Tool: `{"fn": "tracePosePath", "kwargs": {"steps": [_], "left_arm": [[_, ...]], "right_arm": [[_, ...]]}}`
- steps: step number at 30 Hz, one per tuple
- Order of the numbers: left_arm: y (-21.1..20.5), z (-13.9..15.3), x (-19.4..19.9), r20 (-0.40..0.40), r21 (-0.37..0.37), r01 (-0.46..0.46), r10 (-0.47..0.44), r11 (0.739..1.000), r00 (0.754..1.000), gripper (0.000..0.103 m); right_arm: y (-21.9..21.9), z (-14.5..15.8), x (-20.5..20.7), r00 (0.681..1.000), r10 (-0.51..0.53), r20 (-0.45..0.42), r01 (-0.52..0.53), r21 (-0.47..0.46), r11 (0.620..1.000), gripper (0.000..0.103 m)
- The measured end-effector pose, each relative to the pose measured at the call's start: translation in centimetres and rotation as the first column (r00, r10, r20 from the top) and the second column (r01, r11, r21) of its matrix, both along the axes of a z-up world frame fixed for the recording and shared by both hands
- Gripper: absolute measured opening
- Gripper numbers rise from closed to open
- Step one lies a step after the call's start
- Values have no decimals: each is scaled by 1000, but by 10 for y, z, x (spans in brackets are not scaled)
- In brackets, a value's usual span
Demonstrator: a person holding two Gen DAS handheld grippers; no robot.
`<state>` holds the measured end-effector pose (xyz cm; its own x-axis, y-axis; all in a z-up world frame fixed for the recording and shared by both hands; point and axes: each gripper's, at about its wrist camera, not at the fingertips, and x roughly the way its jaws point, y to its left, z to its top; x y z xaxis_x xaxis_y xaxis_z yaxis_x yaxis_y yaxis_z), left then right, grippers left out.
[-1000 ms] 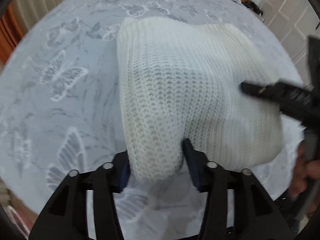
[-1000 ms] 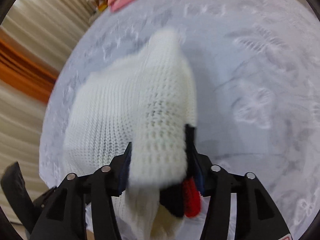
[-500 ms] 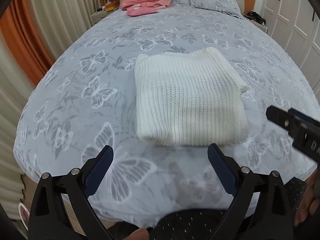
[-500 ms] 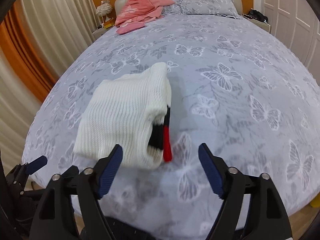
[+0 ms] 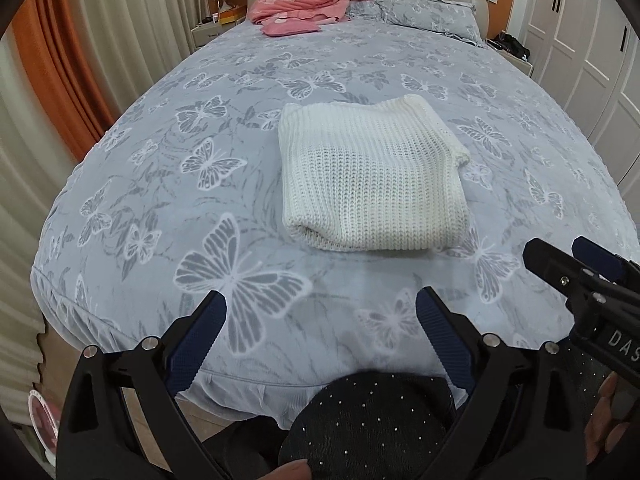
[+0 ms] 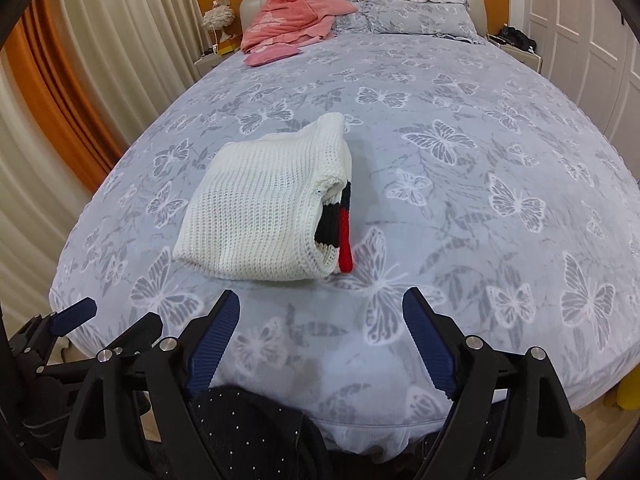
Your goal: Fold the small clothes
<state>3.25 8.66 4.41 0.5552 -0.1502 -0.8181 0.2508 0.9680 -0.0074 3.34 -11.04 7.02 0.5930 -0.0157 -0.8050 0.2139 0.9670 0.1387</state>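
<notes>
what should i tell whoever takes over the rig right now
Left gripper: open, nothing between the jaws, at the bed's near edge.
Right gripper: jaws opening, nothing between them, also at the near edge.
White sweater: folded into a compact rectangle, lying flat mid-bed, black and red trim showing at its right end.
Done: this fold looks finished.
Left: pink clothes lie by the headboard, possibly next.

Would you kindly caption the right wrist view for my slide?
Folded white knit sweater lies on the butterfly-print bed, the right gripper empty, its jaws opening.
</notes>
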Motion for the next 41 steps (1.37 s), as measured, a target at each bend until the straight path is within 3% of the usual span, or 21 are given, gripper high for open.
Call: {"fn": "tracePosePath", "kwargs": {"steps": [20,26,37,41], "left_arm": [[8,1,-11,43,23,-38,37,999,998,95],[12,0,-8,25,-19,-48,48,999,999,96],[6,2,-12,78,40,-61,58,997,995,96],[8,3,-11,70,29,-57,55,998,996,96]], "right_arm": [[10,-6,-10,999,-25,-22,25,-16,1000,83],[8,-6,-12,999,-27,-17,27,-20,999,83],[4,-5,-13,1000,-25,-13,25,-34,999,83],[4,-5,-14,1000,-23,-12,22,-40,999,83]]}}
